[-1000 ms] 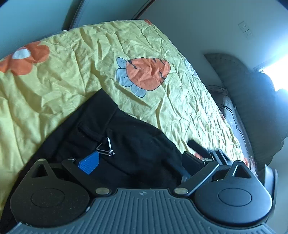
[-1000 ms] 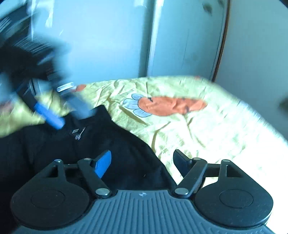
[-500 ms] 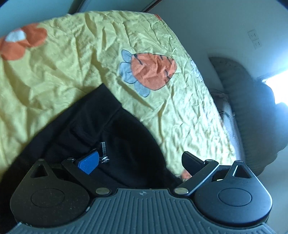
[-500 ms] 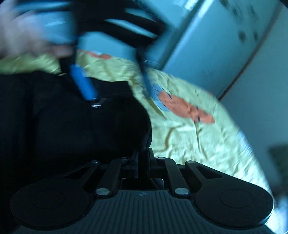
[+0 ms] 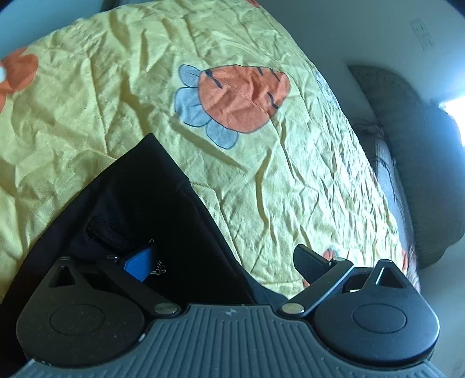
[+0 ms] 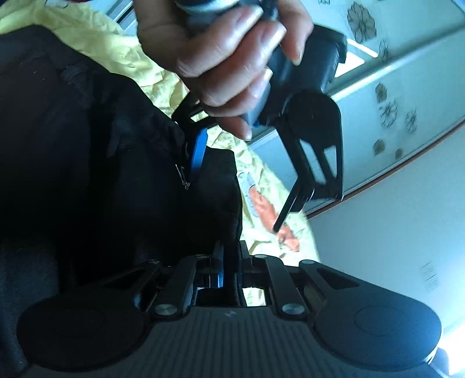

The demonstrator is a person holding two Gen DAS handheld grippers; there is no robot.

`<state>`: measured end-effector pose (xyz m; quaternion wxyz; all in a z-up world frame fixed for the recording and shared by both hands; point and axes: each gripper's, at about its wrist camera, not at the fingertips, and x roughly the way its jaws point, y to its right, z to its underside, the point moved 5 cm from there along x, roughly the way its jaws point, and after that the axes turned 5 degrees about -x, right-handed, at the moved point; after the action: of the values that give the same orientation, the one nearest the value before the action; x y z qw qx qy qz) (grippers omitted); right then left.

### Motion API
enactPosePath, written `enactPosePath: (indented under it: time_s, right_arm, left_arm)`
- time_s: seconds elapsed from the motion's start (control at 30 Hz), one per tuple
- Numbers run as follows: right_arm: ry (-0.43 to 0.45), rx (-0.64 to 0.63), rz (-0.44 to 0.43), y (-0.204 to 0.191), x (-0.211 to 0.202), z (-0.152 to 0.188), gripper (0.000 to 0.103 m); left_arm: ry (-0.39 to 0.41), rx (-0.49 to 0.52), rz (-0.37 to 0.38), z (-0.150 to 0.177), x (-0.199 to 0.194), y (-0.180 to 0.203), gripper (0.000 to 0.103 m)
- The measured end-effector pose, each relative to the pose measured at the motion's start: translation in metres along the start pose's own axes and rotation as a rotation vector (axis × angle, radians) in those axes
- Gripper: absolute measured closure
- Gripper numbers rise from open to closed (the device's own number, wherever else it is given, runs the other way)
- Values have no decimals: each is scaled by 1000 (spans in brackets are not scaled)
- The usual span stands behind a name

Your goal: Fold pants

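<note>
A crumpled yellow bedsheet (image 5: pixel 290 180) with orange carrot prints covers the bed, pale wall beyond. The black pants (image 5: pixel 151 215) lie at its near left. The left gripper (image 5: pixel 221 261) stands spread over them; the right gripper (image 6: pixel 229 261), wide a second ago, now pinches their edge.

Yellow carrot-print bedsheet (image 5: pixel 261 180), pale wall (image 5: pixel 334 26); flower-patterned wardrobe doors (image 6: pixel 386 96), bright window (image 5: pixel 456 116)

No readable text, label, brand or number shows in either view.
</note>
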<state>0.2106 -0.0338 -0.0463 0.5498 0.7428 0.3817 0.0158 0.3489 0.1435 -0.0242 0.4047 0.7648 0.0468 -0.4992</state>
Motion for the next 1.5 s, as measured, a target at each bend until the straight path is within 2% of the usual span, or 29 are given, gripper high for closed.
enactPosePath:
  time_s: [0.1,0.13,0.17,0.2,0.27,0.3,0.33,0.43,0.5,0.53,0.6,0.63,0.7,0.73,0.77,0.8,0.97,1.03,1.07,1.1,1.13,1.17,1.23,1.27,1.4,1.5]
  right_arm:
    - [3,-25,45,-4,0,1,94]
    - [2,-32,61,-4,-4,0,94]
    - [1,-36,73,-5,-6,0,94]
    - [1,-36,82,-5,-7,-1,94]
    - [-3,-28,88,-6,-12,-2,94]
    - [0,-24,89,-5,-15,-3,94]
    - [1,-16,83,-6,-18,-2,94]
    - [-2,-11,71,-9,-20,-4,94]
    - [-21,-3,43,-10,-20,-4,89]
    - [-18,3,44,-10,-21,-4,85]
    - [-17,29,37,-8,-20,-3,59]
    - [-34,42,36,-7,-16,-3,56]
    - [-46,72,32,-3,-11,-3,60]
    - [-44,101,10,-4,-12,-2,67]
    - [-42,128,-7,-5,-14,-3,86]
    - [-37,136,-5,-6,-17,-6,89]
    - [-19,53,-10,-27,-38,-11,91]
    - [-16,41,-5,-33,-46,-10,91]
    - [-17,46,-4,-34,-48,-10,91]
    - [-16,58,-1,-36,-47,-9,91]
    - [-13,81,13,-33,-48,-7,91]
    - [-10,101,27,-33,-51,-6,91]
    - [-31,134,51,-27,-51,-3,84]
    - [-41,146,66,-27,-54,-2,77]
    - [-106,201,111,-14,-70,23,76]
    - [-214,232,155,-5,-77,61,76]
  left_arm:
    - [36,46,-19,8,-5,2,26]
    - [23,56,0,12,-5,2,50]
    - [4,48,-7,16,-5,0,62]
    - [5,37,-6,20,-5,-3,63]
    - [40,57,-10,28,-10,-5,81]
    - [61,64,-10,32,-13,-6,84]
    - [80,57,11,36,-17,-8,92]
    - [156,59,39,53,-34,-11,95]
    - [201,68,62,67,-44,-13,96]
    - [217,66,74,74,-48,-14,96]
    - [244,53,97,85,-55,-16,97]
    - [255,48,106,90,-58,-17,97]
    - [275,31,127,99,-63,-20,97]
    - [282,23,137,102,-63,-20,97]
    - [286,23,141,105,-64,-21,97]
    - [288,33,139,108,-66,-23,97]
    - [322,-23,120,94,-71,-38,57]
    - [347,-32,113,85,-74,-45,47]
    - [350,-45,106,81,-74,-49,50]
    - [341,-57,111,79,-73,-52,60]
    - [325,-60,124,79,-71,-54,88]
    - [320,-59,117,80,-70,-56,98]
    - [336,-55,122,86,-74,-60,98]
    - [340,-48,125,89,-76,-61,98]
    - [336,-47,148,96,-81,-65,98]
    - [326,-56,152,98,-84,-67,98]
